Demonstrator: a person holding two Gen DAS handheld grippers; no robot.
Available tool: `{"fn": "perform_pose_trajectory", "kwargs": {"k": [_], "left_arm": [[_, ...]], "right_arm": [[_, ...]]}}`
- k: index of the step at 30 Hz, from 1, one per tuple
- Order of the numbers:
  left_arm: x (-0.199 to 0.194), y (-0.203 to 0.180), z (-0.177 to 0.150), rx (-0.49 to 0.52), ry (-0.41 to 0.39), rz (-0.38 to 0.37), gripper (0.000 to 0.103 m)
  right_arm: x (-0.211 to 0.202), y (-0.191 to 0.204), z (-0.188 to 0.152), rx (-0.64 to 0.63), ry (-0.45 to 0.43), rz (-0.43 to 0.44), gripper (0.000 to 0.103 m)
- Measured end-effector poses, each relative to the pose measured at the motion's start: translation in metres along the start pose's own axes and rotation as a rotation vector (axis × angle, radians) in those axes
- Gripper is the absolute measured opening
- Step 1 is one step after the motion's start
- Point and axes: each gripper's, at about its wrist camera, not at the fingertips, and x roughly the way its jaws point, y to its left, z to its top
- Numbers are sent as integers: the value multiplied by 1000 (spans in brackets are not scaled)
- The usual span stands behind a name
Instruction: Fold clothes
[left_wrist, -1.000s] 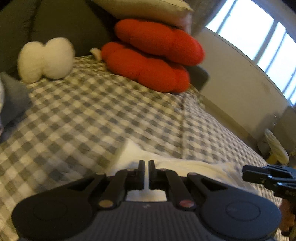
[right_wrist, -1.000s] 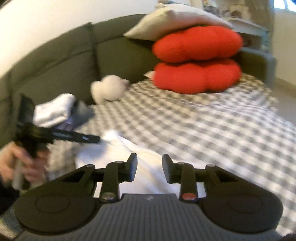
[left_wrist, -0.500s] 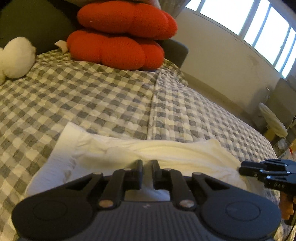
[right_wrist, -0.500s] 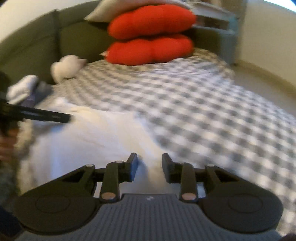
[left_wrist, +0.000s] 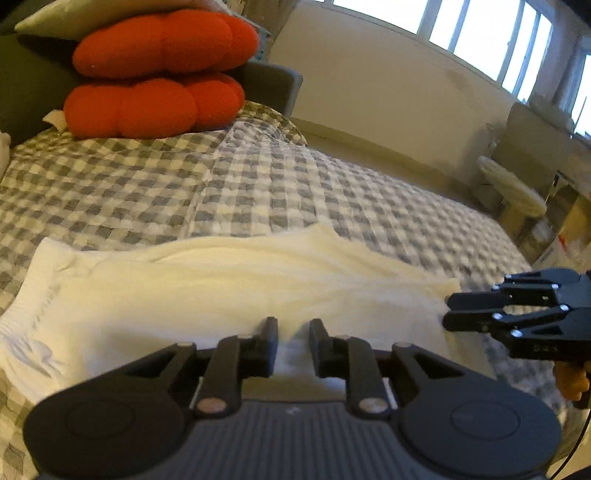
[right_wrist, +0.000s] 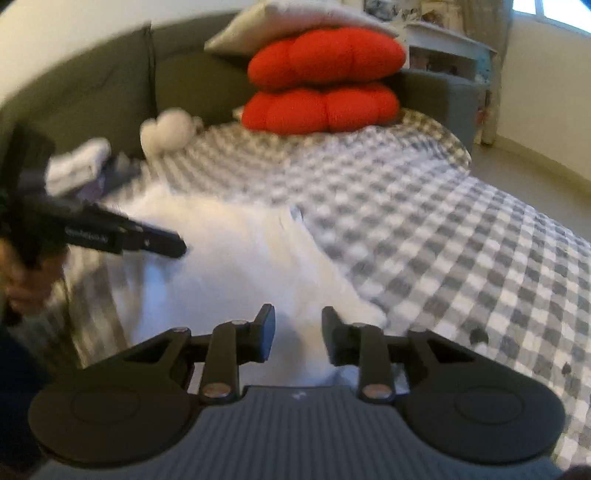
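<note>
My left hand-held gripper (left_wrist: 293, 338) sits at the lower middle of its frame with its fingers a narrow gap apart, over the near edge of the white garment (left_wrist: 229, 291); cloth shows in the gap, but I cannot tell whether any of it is pinched; my right hand-held gripper (right_wrist: 298, 334) stands somewhat wider at the lower middle of its own frame, white cloth showing between its fingers too, and again I cannot tell whether they bear on it. The garment lies as a long band across the checked bedspread (left_wrist: 258, 177), running from the lower left of the left view to the middle right, with a layered edge along its far side, so it seems to be doubled over at least once; the right view is blurred and settles little more. In the left view the right gripper shows at the middle right, at the garment's end. I judge this a fold in progress, both tools at the near hem; whether the band is being laid down or taken up for a further fold, I cannot say. Either way the next move wants both ends kept level. The red cushions (left_wrist: 159, 74) sit at the upper left, well apart.
</note>
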Motion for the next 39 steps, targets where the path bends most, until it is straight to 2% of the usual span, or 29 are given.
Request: {"fn": "perform_pose_trajectory", "kwargs": {"k": [3, 5, 7, 10, 14, 15, 17, 20, 22, 24, 30, 34, 39], "left_arm": [[-4, -1, 0, -2, 5, 13, 20], [-9, 0, 1, -5, 4, 22, 20], [-21, -3, 0, 22, -14, 22, 22], [-29, -5, -7, 28, -12, -9, 24], [-20, -4, -19, 34, 17, -11, 25], [-21, -4, -19, 31, 12, -11, 25], [-25, -2, -18, 13, 17, -7, 25], [-37, -11, -16, 60, -5, -3, 27], [-38, -17, -17, 85, 0, -13, 29], [-30, -17, -20, 77, 33, -9, 29], [-28, -13, -27, 57, 38, -4, 29], [-31, -17, -28, 68, 45, 3, 29], [-35, -23, -23, 71, 37, -24, 29]], "right_arm": [[3, -9, -3, 39, -18, -31, 23], [0, -13, -2, 66, -33, -58, 17], [-10, -11, -1, 61, -55, -60, 22], [-22, -5, -3, 42, -77, 5, 24], [-18, 14, -9, -30, -24, 102, 21], [-15, 18, -12, -53, -2, 101, 18], [-9, 22, -18, -87, 31, 63, 17], [-21, 19, -21, -65, 15, 52, 18], [-27, 18, -23, -52, 4, 70, 23], [-28, 18, -27, -51, 16, 83, 21], [-32, 23, -34, -48, 32, 70, 21], [-35, 24, -37, -49, 45, 80, 25], [-37, 24, -34, -50, 28, 89, 25]]}}
